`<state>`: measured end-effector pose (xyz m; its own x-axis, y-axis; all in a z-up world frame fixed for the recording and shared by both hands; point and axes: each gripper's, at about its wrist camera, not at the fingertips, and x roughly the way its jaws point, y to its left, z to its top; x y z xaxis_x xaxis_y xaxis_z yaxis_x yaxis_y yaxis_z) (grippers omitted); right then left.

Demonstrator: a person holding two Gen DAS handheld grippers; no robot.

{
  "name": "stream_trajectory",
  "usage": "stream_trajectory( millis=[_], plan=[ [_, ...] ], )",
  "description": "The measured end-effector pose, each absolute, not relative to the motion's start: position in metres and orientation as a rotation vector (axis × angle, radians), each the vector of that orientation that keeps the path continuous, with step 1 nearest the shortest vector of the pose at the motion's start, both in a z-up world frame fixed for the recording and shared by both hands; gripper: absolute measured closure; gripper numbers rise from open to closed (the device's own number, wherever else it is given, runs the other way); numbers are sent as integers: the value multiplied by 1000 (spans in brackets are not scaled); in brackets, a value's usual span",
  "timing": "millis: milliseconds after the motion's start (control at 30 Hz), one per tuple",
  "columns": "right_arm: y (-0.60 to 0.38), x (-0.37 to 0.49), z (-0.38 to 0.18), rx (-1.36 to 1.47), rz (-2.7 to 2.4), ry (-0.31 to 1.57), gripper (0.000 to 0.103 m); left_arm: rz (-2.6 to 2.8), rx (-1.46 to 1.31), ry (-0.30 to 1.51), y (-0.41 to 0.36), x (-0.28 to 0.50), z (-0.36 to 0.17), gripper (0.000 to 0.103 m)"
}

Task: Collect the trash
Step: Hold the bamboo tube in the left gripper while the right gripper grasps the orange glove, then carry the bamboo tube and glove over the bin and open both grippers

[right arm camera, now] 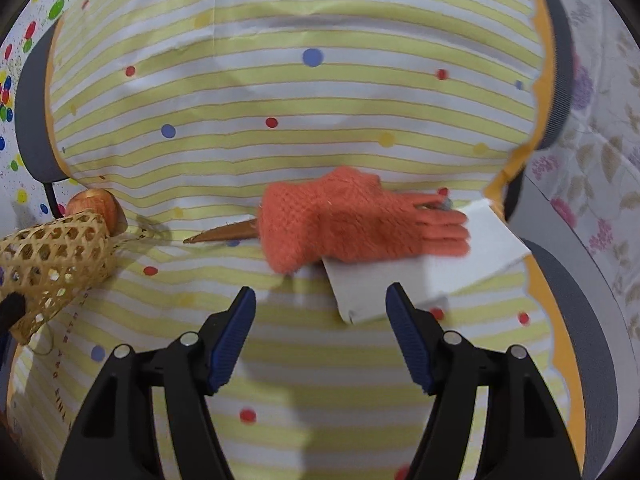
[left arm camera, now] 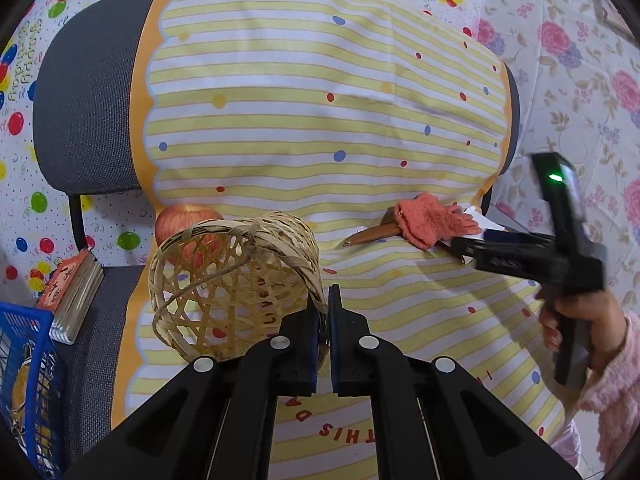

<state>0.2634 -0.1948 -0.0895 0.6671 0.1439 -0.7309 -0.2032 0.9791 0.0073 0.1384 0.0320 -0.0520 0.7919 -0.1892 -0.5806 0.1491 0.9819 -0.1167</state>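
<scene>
While the left tongs [left arm camera: 323, 312] pinch the rim of the tipped basket [left arm camera: 232, 288], their jaws nearly together, the right tongs [right arm camera: 320, 312] hang wide open and empty just short of the white paper [right arm camera: 424, 276]. An orange glove [right arm camera: 352, 220] lies across that paper on the striped cloth [right arm camera: 280, 96]; an apple [left arm camera: 180, 216] sits behind the basket.

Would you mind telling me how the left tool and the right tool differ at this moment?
The left tool is shut, pinching the rim of the woven basket; the right tool stands open and holds nothing. The left tool keeps the basket tipped on its side near the apple; the right tool points toward the orange glove and white paper. Both have black arms with blue pads.
</scene>
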Motion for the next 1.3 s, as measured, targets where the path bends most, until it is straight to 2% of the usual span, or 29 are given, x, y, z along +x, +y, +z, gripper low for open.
stream_trajectory(
  millis=[267,333,367,467,667,800,1100,1300],
  plan=[
    [-165,320,-107,-158,205,891,38,-173,-85,635,39,140,-51,98],
    [-158,325,-114,-203,208,929,74,-174,-90,635,40,136,-49,98],
    [-157,322,-113,-215,209,924,80,-173,-88,631,39,133,-47,98],
    [-163,300,-87,-190,238,840,81,-174,-79,615,38,122,-40,98],
    [-196,222,18,-66,319,614,81,-193,-87,558,34,91,-14,98],
    [-216,174,54,1,336,585,81,-223,-87,519,28,67,5,98],
    [-231,86,25,56,316,686,81,-286,-63,522,9,19,14,98],
    [-234,29,19,95,282,655,81,-345,-55,555,-11,-12,7,98]
  ],
)
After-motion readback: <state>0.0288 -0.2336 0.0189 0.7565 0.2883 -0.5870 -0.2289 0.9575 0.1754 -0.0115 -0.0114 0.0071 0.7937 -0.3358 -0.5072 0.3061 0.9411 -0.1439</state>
